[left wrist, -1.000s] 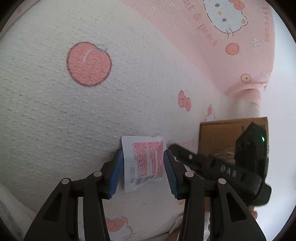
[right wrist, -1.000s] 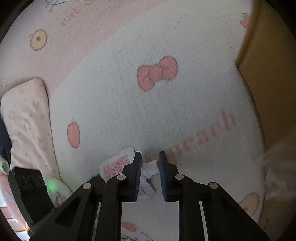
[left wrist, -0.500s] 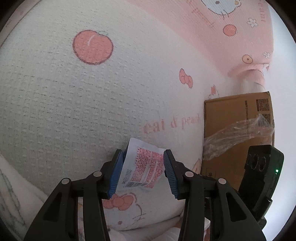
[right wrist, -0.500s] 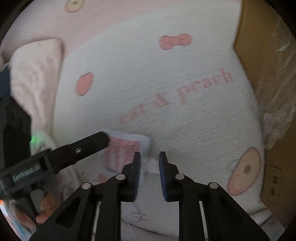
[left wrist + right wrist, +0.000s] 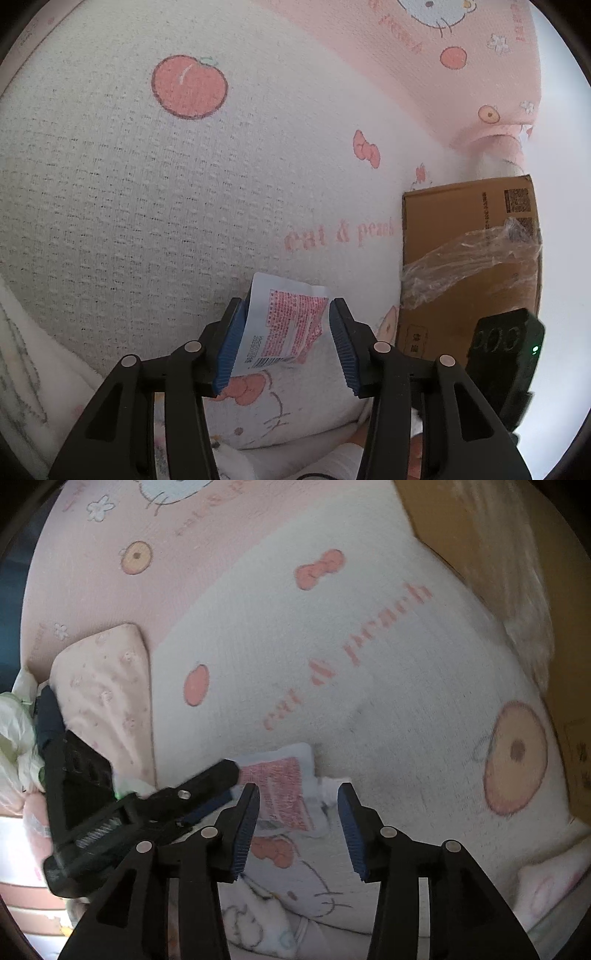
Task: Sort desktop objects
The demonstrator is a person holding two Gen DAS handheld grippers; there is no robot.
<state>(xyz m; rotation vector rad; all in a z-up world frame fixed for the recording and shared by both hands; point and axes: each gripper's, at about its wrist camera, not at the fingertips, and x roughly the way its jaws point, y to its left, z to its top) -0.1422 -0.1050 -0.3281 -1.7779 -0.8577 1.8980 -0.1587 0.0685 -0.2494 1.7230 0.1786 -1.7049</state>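
Lying between the left gripper (image 5: 282, 339)'s blue pads, the small white sachet (image 5: 284, 325) with red print looks lifted and tilted above the peach-patterned blanket (image 5: 129, 206); its left edge sits against the left pad, while a gap shows before the right pad, so I cannot tell whether it is truly pinched or only leaning there. The right gripper (image 5: 295, 823) stands wide open with nothing in it, its fingers just beside the sachet's near corner. The likely trouble is a slip: a thin, slick packet held by one edge could pivot and drop onto the soft blanket, where it would lie flat and be awkward to pick up again. The two tools are also close together in the right wrist view, so a hurried move could knock one against the other. To the right, the cardboard box (image 5: 469, 258) with loose clear plastic film (image 5: 461, 262) draped over it could snag a finger. Ahead and leftward the blanket offers open room.
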